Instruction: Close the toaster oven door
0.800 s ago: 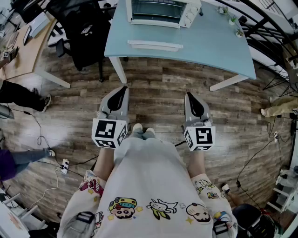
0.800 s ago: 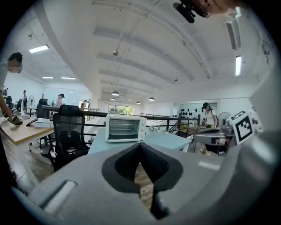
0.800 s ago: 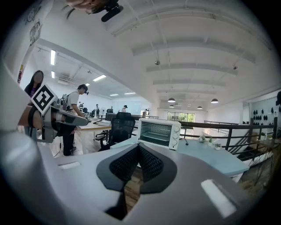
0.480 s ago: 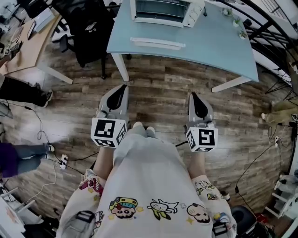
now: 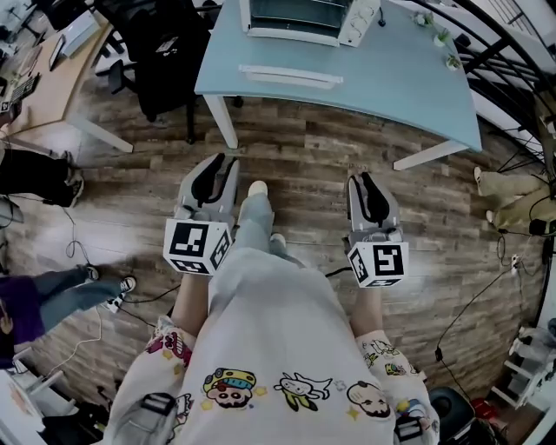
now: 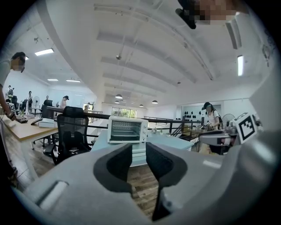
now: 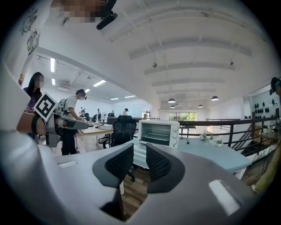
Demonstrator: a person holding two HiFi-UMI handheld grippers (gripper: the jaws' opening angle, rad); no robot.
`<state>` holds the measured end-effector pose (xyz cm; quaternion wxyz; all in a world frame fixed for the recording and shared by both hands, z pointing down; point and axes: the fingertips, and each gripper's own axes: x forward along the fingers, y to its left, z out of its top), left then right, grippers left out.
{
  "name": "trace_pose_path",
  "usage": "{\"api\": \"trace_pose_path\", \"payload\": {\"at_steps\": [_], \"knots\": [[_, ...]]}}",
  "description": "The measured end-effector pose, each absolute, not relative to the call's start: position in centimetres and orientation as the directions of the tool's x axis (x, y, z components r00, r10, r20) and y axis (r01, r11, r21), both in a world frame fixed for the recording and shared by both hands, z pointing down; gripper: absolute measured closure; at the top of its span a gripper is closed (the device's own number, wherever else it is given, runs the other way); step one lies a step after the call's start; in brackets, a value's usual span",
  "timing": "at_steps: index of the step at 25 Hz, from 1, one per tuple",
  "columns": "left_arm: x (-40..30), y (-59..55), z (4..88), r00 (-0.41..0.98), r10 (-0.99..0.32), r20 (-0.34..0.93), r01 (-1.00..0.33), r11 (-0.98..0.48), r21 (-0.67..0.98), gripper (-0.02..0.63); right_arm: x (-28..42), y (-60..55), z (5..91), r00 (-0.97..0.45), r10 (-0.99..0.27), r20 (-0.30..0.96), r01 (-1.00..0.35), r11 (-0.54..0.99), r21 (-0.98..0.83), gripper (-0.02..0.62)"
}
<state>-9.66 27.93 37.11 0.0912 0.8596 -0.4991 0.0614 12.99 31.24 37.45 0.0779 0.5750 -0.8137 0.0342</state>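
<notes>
Presently the fingers (image 6: 117, 168) of the left gripper (image 5: 221, 167) stand a little apart, with only floor and table edge showing in the gap. The right gripper (image 5: 360, 180) is likewise part open and empty. Both are carried low ahead of the person's waist in the middle of the head view, pointing toward the top of the frame. By my judgement this is a carrying posture: nothing is within reach, so nothing is gripped.

The toaster oven (image 5: 300, 17) sits at the top centre of the head view, on the far part of the blue table (image 5: 417, 87), well apart from both grippers. Its door (image 5: 289, 76) is folded down, open toward the person, and it likely presents its handle edge to an approach from the front.

Count:
- two grippers, each with one marker cube
- one toaster oven with one door
- one blue table
- one black chair (image 5: 156, 52), upper left, beside the table
</notes>
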Motion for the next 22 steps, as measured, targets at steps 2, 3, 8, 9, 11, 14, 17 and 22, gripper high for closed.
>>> {"api": "trace_pose_path", "payload": {"at_steps": [2, 3, 8, 9, 11, 14, 17, 22], "knots": [[-9.7, 27.3, 37.4, 0.495, -0.846, 0.199, -0.869, -0.485, 0.099, 0.511, 12.7, 30.5, 37.8, -0.336, -0.926, 0.172, -0.938, 0.346, 0.03, 0.501], [-9.7, 26.9, 37.5, 0.496, -0.845, 0.201, -0.868, -0.487, 0.099, 0.502, 12.6, 30.0, 37.9, -0.339, -0.925, 0.173, -0.937, 0.348, 0.028, 0.497], [-9.9, 23.4, 37.8, 0.512, -0.836, 0.198, -0.859, -0.501, 0.104, 0.488, 11.7, 26.5, 38.1, -0.35, -0.921, 0.174, -0.933, 0.359, 0.023, 0.482], [-9.9, 22.4, 37.8, 0.514, -0.835, 0.198, -0.858, -0.503, 0.106, 0.488, 11.5, 25.5, 38.1, -0.351, -0.92, 0.174, -0.932, 0.361, 0.025, 0.48], [-10.0, 20.1, 37.7, 0.519, -0.831, 0.2, -0.854, -0.508, 0.107, 0.486, 11.3, 23.3, 38.0, -0.348, -0.921, 0.175, -0.934, 0.357, 0.025, 0.479], [-10.0, 16.5, 37.6, 0.528, -0.825, 0.203, -0.849, -0.517, 0.108, 0.486, 11.1, 19.8, 37.9, -0.342, -0.923, 0.176, -0.936, 0.35, 0.021, 0.479], [-10.0, 12.8, 37.3, 0.538, -0.819, 0.2, -0.843, -0.527, 0.109, 0.483, 11.0, 16.1, 37.3, -0.332, -0.928, 0.171, -0.94, 0.341, 0.029, 0.479], [-10.4, 7.5, 36.8, 0.561, -0.805, 0.196, -0.828, -0.551, 0.108, 0.477, 10.5, 11.4, 36.4, -0.308, -0.937, 0.163, -0.947, 0.318, 0.039, 0.477]]}}
